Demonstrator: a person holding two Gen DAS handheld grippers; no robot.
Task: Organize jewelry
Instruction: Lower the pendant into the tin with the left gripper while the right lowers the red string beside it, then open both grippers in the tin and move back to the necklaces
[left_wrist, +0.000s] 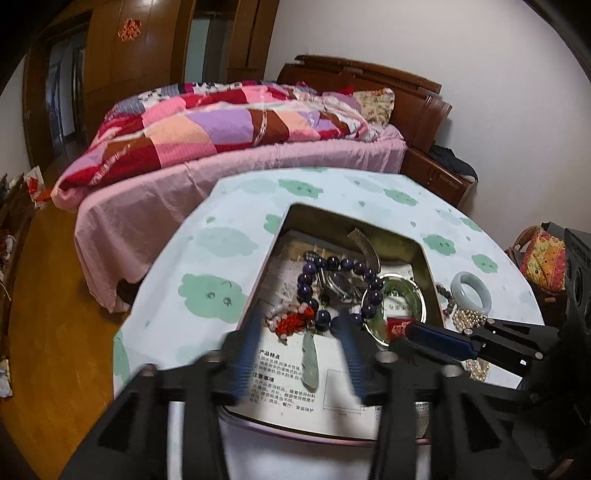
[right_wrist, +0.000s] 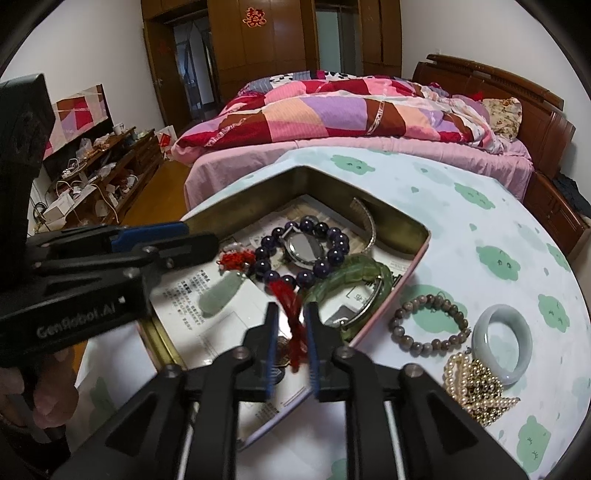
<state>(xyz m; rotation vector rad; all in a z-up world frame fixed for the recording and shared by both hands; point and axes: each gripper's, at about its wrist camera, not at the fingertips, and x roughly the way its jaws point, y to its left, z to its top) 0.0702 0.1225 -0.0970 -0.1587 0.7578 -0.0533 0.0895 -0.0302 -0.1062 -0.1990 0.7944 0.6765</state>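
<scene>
**Two grippers over the open jewelry tin, both jaws apart**

Both grippers angle down over the tin (right_wrist: 391, 225), which sits on a table (right_wrist: 498, 229) with a green cloud-print cloth.

Right gripper (right_wrist: 291, 332): jaws slightly parted, a narrow gap between them. A red tassel cord (right_wrist: 291, 314) runs down that gap; the blue pads look just clear of it, but contact is hard to judge. The cord's lower end is lost between the fingers. In the left wrist view this gripper comes in from the right, its tip over the tin's right side.

Left gripper (left_wrist: 299, 332): jaws spread, nothing between the pads. Its fingers are motion-blurred. Just below it on the printed leaflet lie a pale green jade pendant (left_wrist: 309, 360) and a red knot with pink beads (left_wrist: 291, 321). A hand (right_wrist: 40, 395) grips its handle at the lower left edge of the right wrist view, mostly cut off.

Inside the tin, further in: dark purple bead bracelet (right_wrist: 303, 251) ringed around a watch face (right_wrist: 301, 247), a translucent green bangle (right_wrist: 351, 277), and a metal mesh band (right_wrist: 367, 221) leaning on the far wall. Small items under the bangle are not readable.

Outside the tin, to its right on the cloth: brown bead bracelet (right_wrist: 430, 323), pale jade bangle (right_wrist: 504, 341), and a pearl and gold bead pile (right_wrist: 476, 391) touching that bangle.

Beyond the table: bed with patchwork quilt (right_wrist: 351, 110).
</scene>
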